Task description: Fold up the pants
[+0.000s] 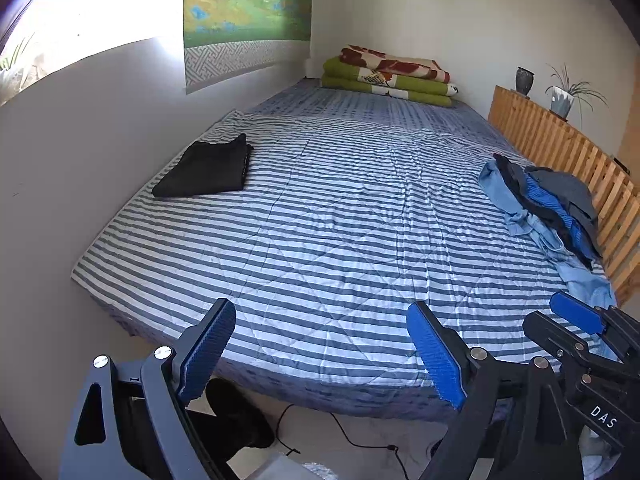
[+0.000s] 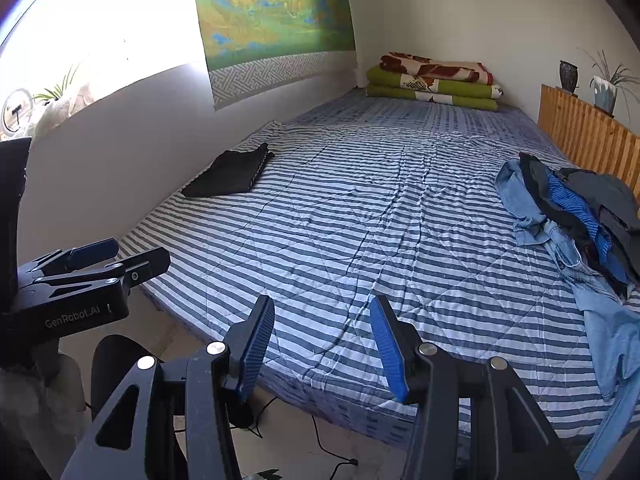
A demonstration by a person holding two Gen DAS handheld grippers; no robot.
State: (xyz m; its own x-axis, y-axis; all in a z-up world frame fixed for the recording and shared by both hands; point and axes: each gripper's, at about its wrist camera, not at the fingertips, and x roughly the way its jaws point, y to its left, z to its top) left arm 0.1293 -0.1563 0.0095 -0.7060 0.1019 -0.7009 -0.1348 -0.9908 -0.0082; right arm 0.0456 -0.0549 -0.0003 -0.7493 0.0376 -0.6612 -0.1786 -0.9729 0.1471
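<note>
A folded pair of black pants (image 1: 204,172) (image 2: 232,174) lies flat by the wall on the left of the striped bed cover (image 1: 340,220) (image 2: 360,220). On the bed's right side sits a loose pile of clothes (image 1: 540,208) (image 2: 568,216), with light blue jeans trailing toward the near edge. My left gripper (image 1: 320,312) (image 2: 142,252) hovers over the near edge of the bed, open wide with nothing between its blue pads. My right gripper (image 2: 322,308) (image 1: 544,314) stands beside it on the right, open about half as wide and also holding nothing.
Folded green and red blankets (image 1: 388,76) are stacked at the far end. A wooden slatted rail (image 1: 560,140) with a vase and a potted plant (image 1: 562,96) runs along the right. A black cable (image 1: 352,436) and a dark object (image 1: 240,420) lie on the floor below.
</note>
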